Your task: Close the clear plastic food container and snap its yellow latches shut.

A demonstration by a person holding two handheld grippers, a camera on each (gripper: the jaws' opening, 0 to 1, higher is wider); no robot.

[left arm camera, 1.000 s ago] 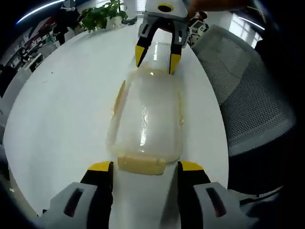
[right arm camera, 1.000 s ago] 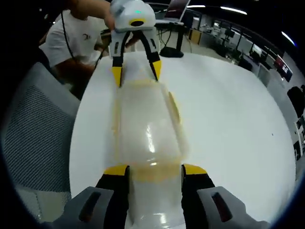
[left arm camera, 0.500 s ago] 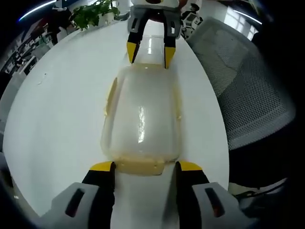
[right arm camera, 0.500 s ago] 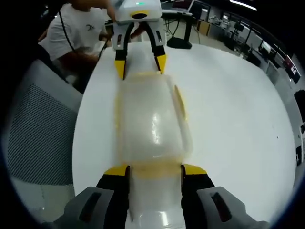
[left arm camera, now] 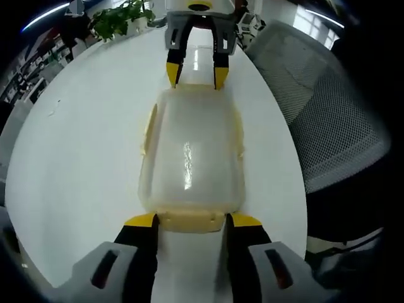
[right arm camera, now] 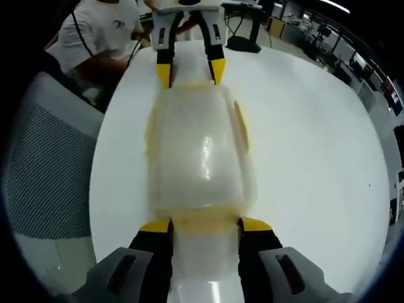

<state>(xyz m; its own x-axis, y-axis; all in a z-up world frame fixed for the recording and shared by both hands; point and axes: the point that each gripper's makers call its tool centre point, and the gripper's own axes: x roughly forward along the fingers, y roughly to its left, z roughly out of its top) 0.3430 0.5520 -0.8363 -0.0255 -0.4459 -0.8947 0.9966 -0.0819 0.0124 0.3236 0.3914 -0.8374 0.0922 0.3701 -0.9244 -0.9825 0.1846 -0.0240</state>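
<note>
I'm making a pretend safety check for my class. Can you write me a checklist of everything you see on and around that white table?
Surface: white table, glossy, with bare areas around the box.
Job's things: clear food container lies flat with its lid on; one yellow latch at the near end, another yellow side latch along one long side. Whether they are snapped shut cannot be told.
Clutter: nothing seen.
Grippers: left gripper open, jaws either side of the near end latch; right gripper open at the opposite end.
Cables: a dark cord on a person's white shirt.
Surroundings: grey mesh chair, potted plant, office desks behind.
</note>
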